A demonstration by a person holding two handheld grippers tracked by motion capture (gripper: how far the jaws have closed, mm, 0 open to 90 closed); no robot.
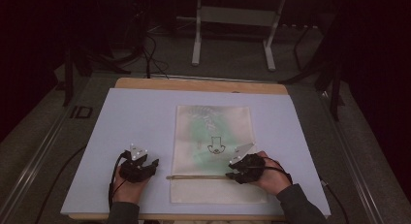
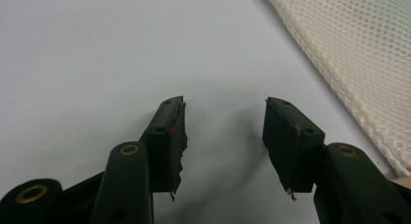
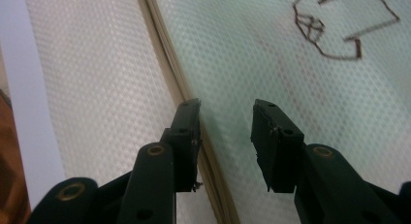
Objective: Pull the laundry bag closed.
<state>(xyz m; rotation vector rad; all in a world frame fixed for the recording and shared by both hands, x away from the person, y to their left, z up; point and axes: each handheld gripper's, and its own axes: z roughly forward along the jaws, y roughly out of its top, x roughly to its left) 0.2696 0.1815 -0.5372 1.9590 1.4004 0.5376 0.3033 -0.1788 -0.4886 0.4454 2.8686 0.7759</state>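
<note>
Right gripper (image 3: 225, 136) view reveals the mesh bag's (image 1: 213, 132) zipper (image 3: 169, 49) beside part-open empty jaws; left gripper (image 2: 224, 136) gapes empty

The print (image 1: 213, 145) on the mesh bag (image 1: 213, 136) was too small and dim to read from above, and the right gripper view's top edge cut it off. The right gripper (image 1: 238, 171) covered the zipper's (image 1: 194, 176) end. The room behind the table (image 1: 135, 122) lay too dark to make out.
</note>
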